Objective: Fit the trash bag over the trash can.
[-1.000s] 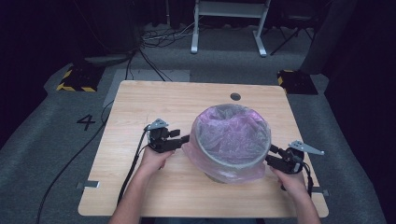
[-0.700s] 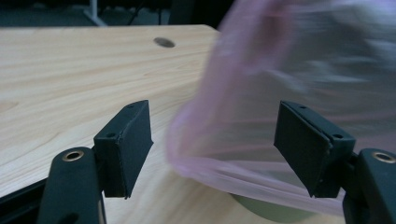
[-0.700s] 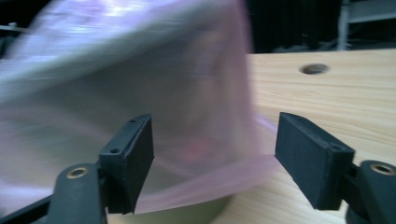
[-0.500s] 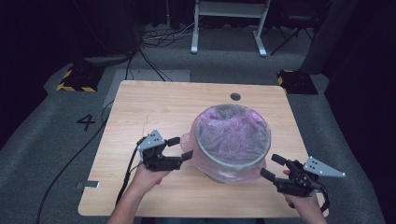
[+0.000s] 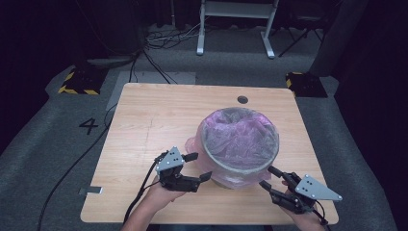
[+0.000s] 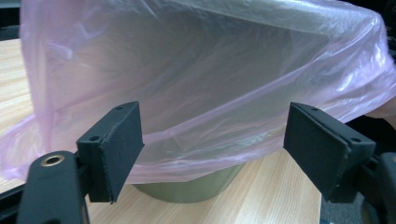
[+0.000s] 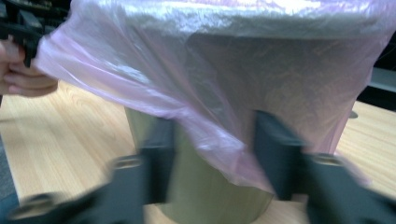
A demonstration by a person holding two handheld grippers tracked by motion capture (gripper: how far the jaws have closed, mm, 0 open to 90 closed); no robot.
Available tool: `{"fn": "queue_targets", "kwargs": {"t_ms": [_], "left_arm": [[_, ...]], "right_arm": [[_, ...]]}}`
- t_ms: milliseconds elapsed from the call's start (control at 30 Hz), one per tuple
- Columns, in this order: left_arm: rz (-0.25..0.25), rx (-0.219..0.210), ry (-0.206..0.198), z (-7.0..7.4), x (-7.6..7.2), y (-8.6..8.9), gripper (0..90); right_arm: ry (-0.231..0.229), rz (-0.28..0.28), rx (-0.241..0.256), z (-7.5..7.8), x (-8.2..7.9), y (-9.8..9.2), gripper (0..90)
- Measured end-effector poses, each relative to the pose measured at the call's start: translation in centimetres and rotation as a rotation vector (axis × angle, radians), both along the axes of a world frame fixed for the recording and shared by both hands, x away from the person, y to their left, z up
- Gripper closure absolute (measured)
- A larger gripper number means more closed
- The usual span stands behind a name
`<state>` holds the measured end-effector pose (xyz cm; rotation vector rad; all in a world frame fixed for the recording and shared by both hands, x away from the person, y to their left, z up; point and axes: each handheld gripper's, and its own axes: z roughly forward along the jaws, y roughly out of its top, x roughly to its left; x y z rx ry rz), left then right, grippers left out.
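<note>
A grey bin point(image 5: 240, 166) stands on the tabletop point(image 5: 159, 115), a little toward the right edge and closer to the near edge than to the far one. A thin pink bag point(image 5: 239, 137) lines it, and the rim of the bag is folded over the top and hangs down the outer wall.

The left tongs point(image 5: 198, 167) are just beside the bin on its left side, wide open and holding nothing; in the left gripper view the loose hem of the bag hangs beyond the two pads point(image 6: 119, 140). The right tongs point(image 5: 270, 177) are near the bin at its near-right side, also open and empty; the right gripper view is blurred, but the bag skirt point(image 7: 224, 154) seems to lie between the jaws.

I judge that the step in hand is dressing the bag on the bin, and the hem hangs uneven. The next move probably calls for closing each pair of tongs on the hem only, not on the bin wall, and pulling it down evenly on both sides.
</note>
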<state>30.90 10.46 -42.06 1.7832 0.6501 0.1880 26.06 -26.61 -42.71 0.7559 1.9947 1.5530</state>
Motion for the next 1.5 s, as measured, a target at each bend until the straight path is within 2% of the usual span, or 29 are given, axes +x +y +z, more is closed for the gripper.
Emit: {"fn": "queue_targets", "kwargs": {"t_ms": [100,167,333,433,467,533,567,667,800,867,967,1033,1100,1167,1233,1267,1333,1400,1467,1500], "left_arm": [[-0.005,-0.008,0.004,0.0,0.0,-0.4,21.7],[-0.005,-0.016,0.012,0.0,0.1,-0.3,21.7],[0.0,-0.038,0.032,-0.3,0.2,0.1,21.4],[0.002,-0.038,0.049,-0.5,0.3,0.3,21.5],[0.004,-0.022,0.046,-0.6,0.3,0.3,21.5],[0.006,-0.014,0.049,-0.6,0.2,0.3,21.6],[0.004,-0.013,0.05,-0.7,0.3,0.3,21.5],[0.009,-0.021,0.056,-0.7,0.3,0.4,21.6],[0.009,-0.02,0.049,-0.7,0.3,0.7,21.5],[0.014,-0.029,0.039,-0.4,0.1,0.9,21.5],[0.028,-0.033,0.018,0.0,0.0,1.1,21.1],[0.039,-0.042,0.004,0.3,0.1,1.5,20.6],[0.06,-0.023,-0.013,0.5,0.1,1.6,20.4],[0.061,-0.027,-0.009,0.7,0.3,1.4,19.6],[0.046,-0.02,-0.011,0.9,0.2,1.1,19.1],[0.048,0.007,-0.03,0.9,0.0,0.6,18.8],[0.047,0.029,-0.047,0.9,-0.1,-0.2,18.0],[0.052,0.036,-0.06,1.1,0.0,-0.7,18.1],[0.053,0.033,-0.059,1.2,0.2,-0.9,22.2],[0.044,0.03,-0.054,1.2,0.3,-0.9,30.2]], "right_arm": [[-0.01,0.006,0.021,-0.1,0.2,0.0,88.8],[0.022,0.043,0.028,-0.3,0.4,-0.1,90.0],[0.115,0.095,-0.033,-1.5,0.6,0.5,90.0],[0.178,0.105,-0.033,-2.7,0.8,0.6,90.0],[0.205,0.117,-0.035,-3.2,0.8,0.7,90.0],[0.245,0.113,-0.07,-4.2,1.0,1.1,90.0],[0.269,0.12,-0.073,-4.8,1.0,1.2,90.0],[0.309,0.11,-0.09,-5.7,1.4,1.2,90.0],[0.352,0.099,-0.139,-6.6,1.4,1.4,90.0],[0.351,0.096,-0.127,-6.8,1.3,1.3,89.8],[0.319,0.127,-0.068,-6.2,1.1,0.8,73.4],[0.307,0.145,0.009,-5.4,0.9,0.1,60.2],[0.265,0.154,0.075,-4.3,0.7,-0.8,53.3],[0.229,0.159,0.123,-3.3,0.7,-1.6,42.7],[0.205,0.129,0.126,-2.5,0.8,-1.9,32.8],[0.186,0.113,0.125,-2.1,0.9,-2.1,29.9],[0.164,0.054,0.144,-1.4,1.5,-2.5,26.0],[0.144,0.037,0.159,-0.9,2.2,-2.8,24.0],[0.134,0.017,0.174,-0.5,2.9,-3.0,23.1],[0.131,0.015,0.178,-0.3,3.3,-3.0,23.2]]}}
